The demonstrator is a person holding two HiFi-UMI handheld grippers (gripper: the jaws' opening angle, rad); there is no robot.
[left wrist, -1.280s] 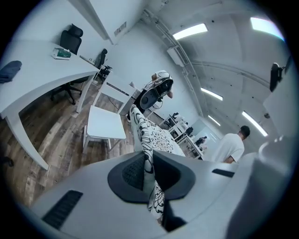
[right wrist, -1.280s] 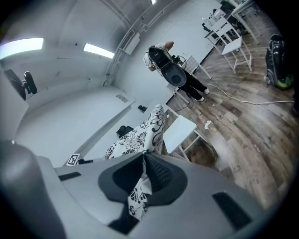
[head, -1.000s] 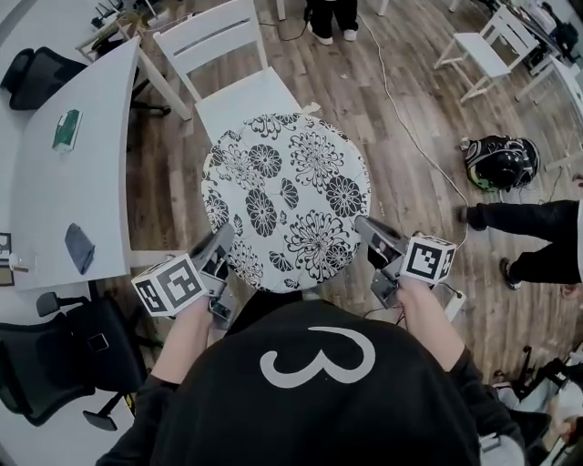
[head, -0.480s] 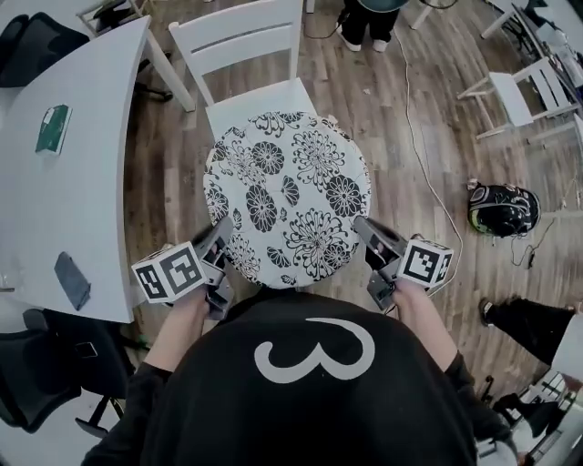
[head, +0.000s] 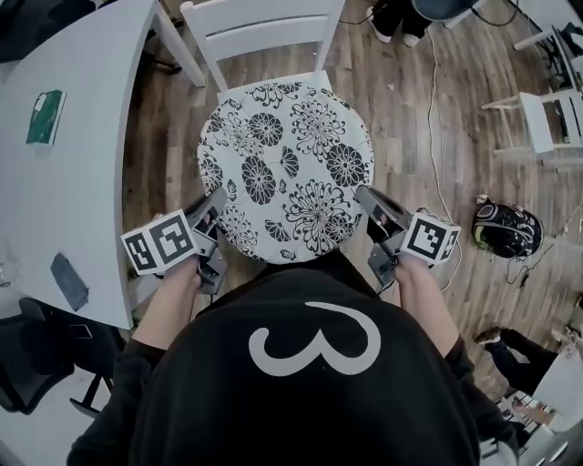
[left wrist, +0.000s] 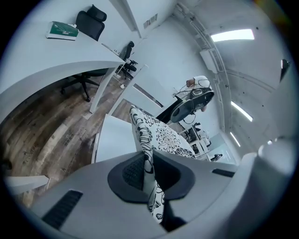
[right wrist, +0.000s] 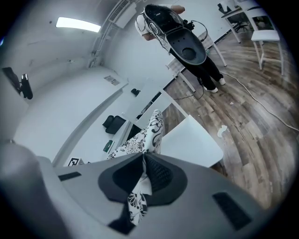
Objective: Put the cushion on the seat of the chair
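A round white cushion [head: 287,168] with black flowers hangs level above the seat of a white wooden chair [head: 264,32], covering most of the seat. My left gripper [head: 219,198] is shut on the cushion's near left edge. My right gripper [head: 363,195] is shut on its near right edge. In the left gripper view the cushion [left wrist: 161,135] runs away from the pinching pads, with the white chair seat [left wrist: 114,137] below it. In the right gripper view the cushion [right wrist: 145,135] is pinched the same way above the seat [right wrist: 191,140].
A curved white table [head: 64,155] stands close on the left, with a green book [head: 46,116] and a dark phone [head: 69,280] on it. A helmet [head: 506,227] and a cable [head: 437,118] lie on the wood floor to the right. A second white chair [head: 547,118] and a person's feet [head: 396,23] are further off.
The chair and cushion now sit higher in the head view, and the cushion covers more of the seat. Both grippers keep their hold on its edges.
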